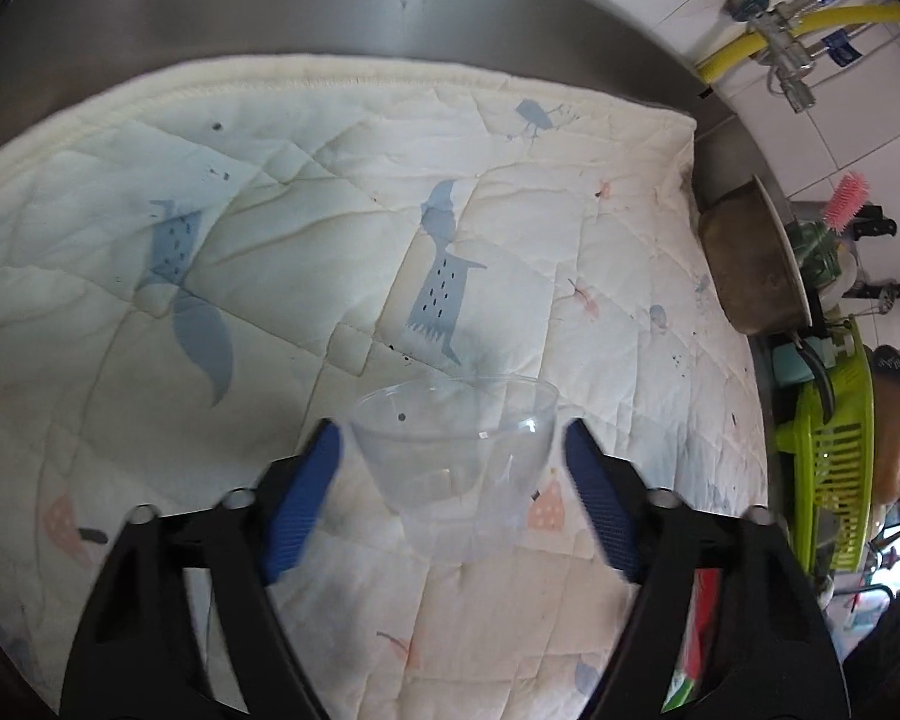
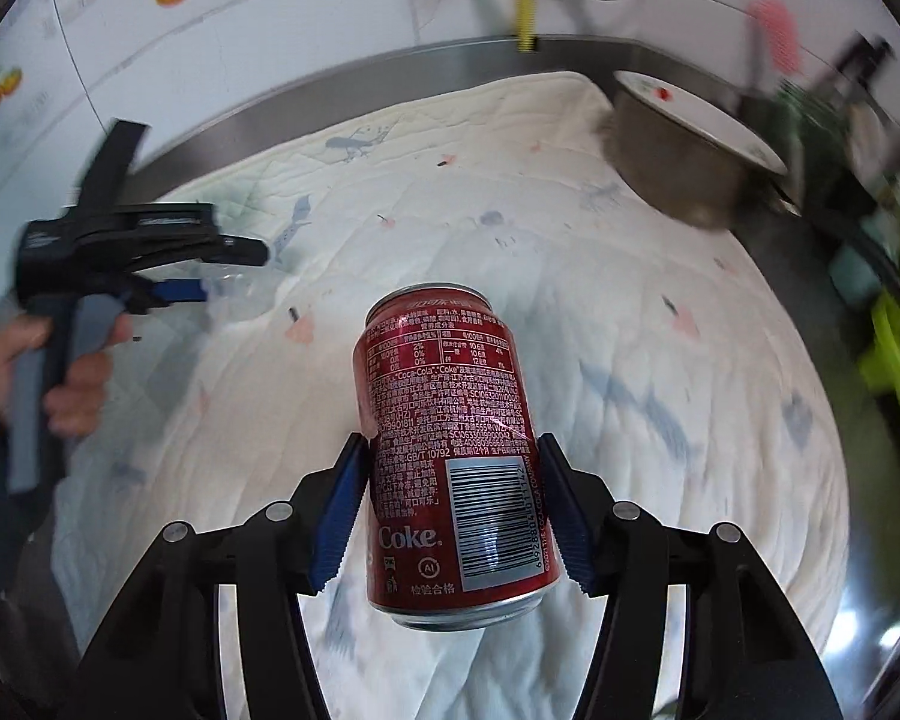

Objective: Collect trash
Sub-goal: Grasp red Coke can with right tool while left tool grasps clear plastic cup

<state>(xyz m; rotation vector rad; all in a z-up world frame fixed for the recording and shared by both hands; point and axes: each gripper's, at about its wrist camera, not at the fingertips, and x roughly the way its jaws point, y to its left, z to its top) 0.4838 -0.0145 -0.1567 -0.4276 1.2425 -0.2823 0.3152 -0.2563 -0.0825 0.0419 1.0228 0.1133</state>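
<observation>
- The right gripper (image 2: 453, 501) has its blue ribbed fingers (image 2: 339, 516) pressed against both sides of a red Coca-Cola can (image 2: 450, 468), gripping it above the quilted mat (image 2: 660, 360).
- Plenty of print on the can: "Coke" in white near the base, "Coca-Cola" and "Coke" inside the small text block, "GB/T 10792", a barcode panel, and Chinese lettering under an "A1" circle mark.
- The can's wall looks dented on its left side, just above the left finger.
- Over on the left gripper (image 1: 453, 462), the fingers (image 1: 303, 504) stand spread wide, with a clear plastic cup (image 1: 456, 456) between them; neither pad touches it in the wrist view.
- The cup lies on the quilted mat (image 1: 330, 240), its rim pointing away from the camera.
- The mat carries pale blue bird prints and small pink shapes.
- From the right wrist, the left gripper (image 2: 210, 285) shows at the far left, held in a hand (image 2: 60, 372).
- A metal pot (image 1: 750, 264) sits at the mat's right edge, beside a green dish rack (image 1: 834, 468).
</observation>
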